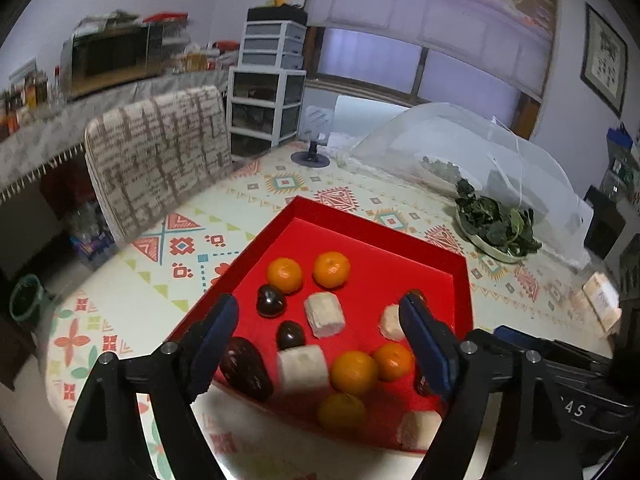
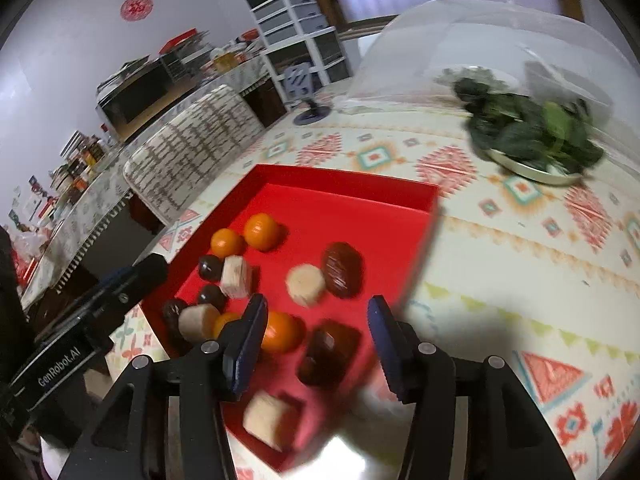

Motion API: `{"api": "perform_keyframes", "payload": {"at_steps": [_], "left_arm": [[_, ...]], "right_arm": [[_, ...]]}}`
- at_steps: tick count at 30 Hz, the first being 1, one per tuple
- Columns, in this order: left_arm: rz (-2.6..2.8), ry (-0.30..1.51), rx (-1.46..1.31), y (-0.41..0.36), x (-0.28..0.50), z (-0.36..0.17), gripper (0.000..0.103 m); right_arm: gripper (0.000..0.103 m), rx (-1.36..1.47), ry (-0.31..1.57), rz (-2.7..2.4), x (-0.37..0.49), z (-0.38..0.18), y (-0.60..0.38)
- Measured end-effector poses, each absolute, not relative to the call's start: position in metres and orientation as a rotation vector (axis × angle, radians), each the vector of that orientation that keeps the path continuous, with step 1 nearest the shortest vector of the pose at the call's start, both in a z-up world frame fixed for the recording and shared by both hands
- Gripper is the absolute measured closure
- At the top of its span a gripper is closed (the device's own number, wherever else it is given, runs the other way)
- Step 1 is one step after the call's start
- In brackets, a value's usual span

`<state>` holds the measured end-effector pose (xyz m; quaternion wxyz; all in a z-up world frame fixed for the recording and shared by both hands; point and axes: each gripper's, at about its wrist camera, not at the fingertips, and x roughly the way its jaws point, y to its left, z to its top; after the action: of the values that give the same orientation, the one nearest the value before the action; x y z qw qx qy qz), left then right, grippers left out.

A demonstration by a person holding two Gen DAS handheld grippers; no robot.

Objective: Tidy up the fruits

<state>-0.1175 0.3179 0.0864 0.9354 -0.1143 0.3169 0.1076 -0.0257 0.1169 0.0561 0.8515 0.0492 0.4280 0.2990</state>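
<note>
Patterned cloth covers the worktop, and the red tray [image 1: 460, 272] sits on it holding tangerines [image 1: 285, 275], dark fruits and pale chunks, mixed together. My left claw [image 1: 320, 328] gapes wide and empty above them; my right claw [image 2: 316, 344] hovers part-open, gripping nothing, probably choosing.

Left gripper [image 1: 320, 328] was angled down, jaws wide apart, nothing clamped between the blue pads. Right gripper [image 2: 318, 344] sat beside it, also tilted down, jaws parted and gripping nothing.
</note>
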Motion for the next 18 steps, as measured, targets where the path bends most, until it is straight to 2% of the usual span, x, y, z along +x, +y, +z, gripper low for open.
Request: {"api": "perform_keyframes", "payload": {"at_steps": [4, 18], "left_arm": [[0.207, 0.641, -0.183, 0.292, -0.126, 0.091, 0.014], [0.156, 0.691, -0.136, 0.231, -0.139, 0.087, 0.014]], "right_arm": [[0.044, 0.087, 0.875, 0.592, -0.041, 0.057, 0.095], [0.038, 0.082, 0.826, 0.529, -0.088, 0.050, 0.034]]}}
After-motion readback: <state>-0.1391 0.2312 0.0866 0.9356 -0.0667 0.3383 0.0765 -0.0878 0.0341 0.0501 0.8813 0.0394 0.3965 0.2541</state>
